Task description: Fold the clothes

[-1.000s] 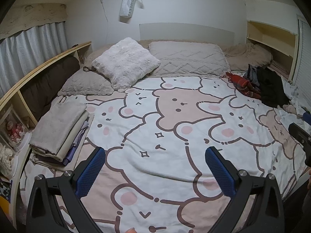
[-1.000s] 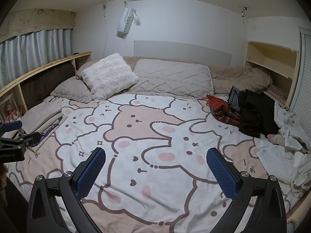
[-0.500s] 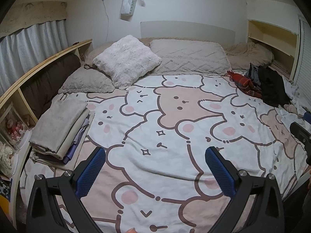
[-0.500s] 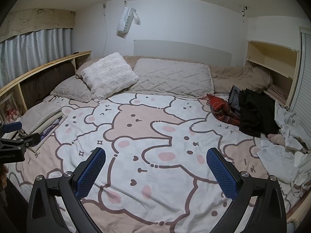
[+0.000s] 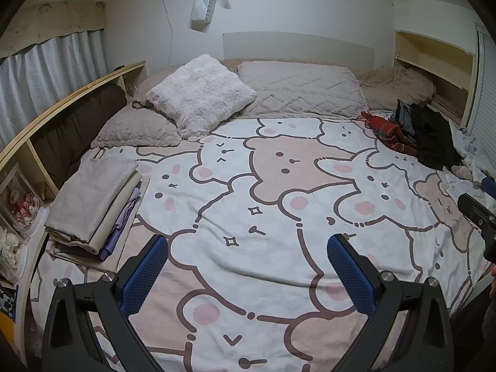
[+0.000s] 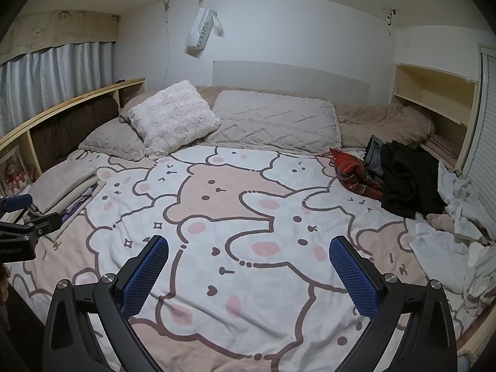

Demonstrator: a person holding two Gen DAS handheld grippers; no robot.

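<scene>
A stack of folded clothes [image 5: 93,201] lies at the bed's left edge; it also shows in the right wrist view [image 6: 66,190]. Unfolded clothes lie at the right side: a red plaid piece [image 6: 353,173], a black garment [image 6: 409,183], white garments [image 6: 455,232]. The red piece [image 5: 390,133] and the black garment [image 5: 434,142] show in the left wrist view too. My left gripper [image 5: 248,266] is open and empty above the bear-print blanket [image 5: 263,186]. My right gripper [image 6: 248,266] is open and empty above the blanket [image 6: 232,217].
Pillows [image 5: 201,93] line the head of the bed. A wooden shelf [image 5: 62,99] runs along the left side, another shelf [image 5: 434,62] stands at the back right. The other gripper shows at the edge of each view: [image 5: 477,217], [image 6: 21,226].
Both views have shifted slightly; the left gripper has tilted a little downward over the blanket. Both grippers stay open and empty. The clothes have not moved.
</scene>
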